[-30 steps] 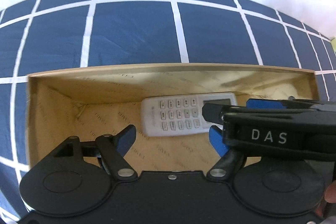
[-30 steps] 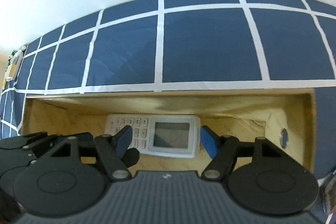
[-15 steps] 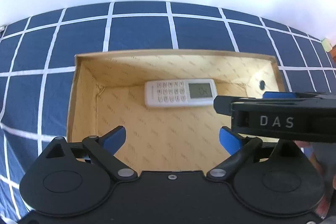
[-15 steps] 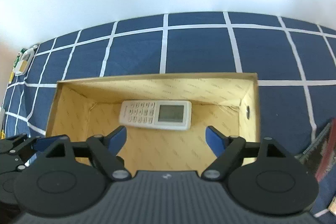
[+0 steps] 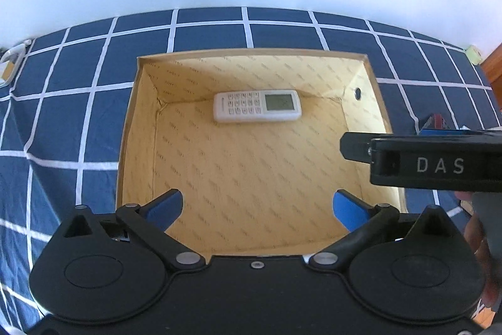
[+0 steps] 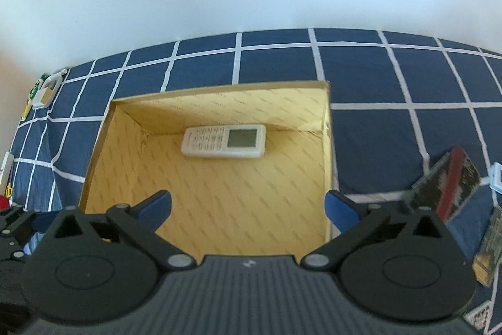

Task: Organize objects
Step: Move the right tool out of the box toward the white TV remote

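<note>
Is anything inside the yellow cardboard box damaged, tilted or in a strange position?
Nothing serious stands out. The white remote control lies flat, buttons and screen up, along the far wall of the open yellow cardboard box. The only small flaw is the creased, slightly torn paper lining at the far corners. Nothing else is in the box.
</note>
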A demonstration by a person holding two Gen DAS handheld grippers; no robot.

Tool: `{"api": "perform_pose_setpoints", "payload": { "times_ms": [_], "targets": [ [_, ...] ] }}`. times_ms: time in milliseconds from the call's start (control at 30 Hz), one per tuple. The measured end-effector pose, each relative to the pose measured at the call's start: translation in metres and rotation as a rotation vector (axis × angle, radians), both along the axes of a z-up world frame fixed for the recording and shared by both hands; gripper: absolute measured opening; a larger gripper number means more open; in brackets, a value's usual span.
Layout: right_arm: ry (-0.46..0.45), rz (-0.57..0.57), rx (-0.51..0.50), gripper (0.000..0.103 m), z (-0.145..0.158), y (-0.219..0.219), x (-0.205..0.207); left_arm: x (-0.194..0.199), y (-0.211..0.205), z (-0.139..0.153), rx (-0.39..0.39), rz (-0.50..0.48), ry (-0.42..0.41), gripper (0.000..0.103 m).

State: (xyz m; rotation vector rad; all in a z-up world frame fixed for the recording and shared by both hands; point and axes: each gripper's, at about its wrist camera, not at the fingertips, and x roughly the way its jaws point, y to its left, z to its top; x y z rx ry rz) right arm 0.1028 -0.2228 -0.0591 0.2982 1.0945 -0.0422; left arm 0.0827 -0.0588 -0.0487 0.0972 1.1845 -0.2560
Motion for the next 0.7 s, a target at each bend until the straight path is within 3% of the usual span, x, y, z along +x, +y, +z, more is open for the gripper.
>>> {"api": "perform_pose_setpoints", "payload": {
  "times_ms": [300, 700],
  "targets": [
    [-0.010, -0.030, -0.020, 0.103, 0.011, -0.012, -0.058, -0.045, -0.013, 0.003, 0.024, 0.014, -0.005, 0.103],
    [0.002, -0.147, -0.016, 0.103, 0.011, -0.048, -0.132, -0.090, -0.046, 0.000, 0.039, -0.056, -0.018, 0.103]
  ]
}}
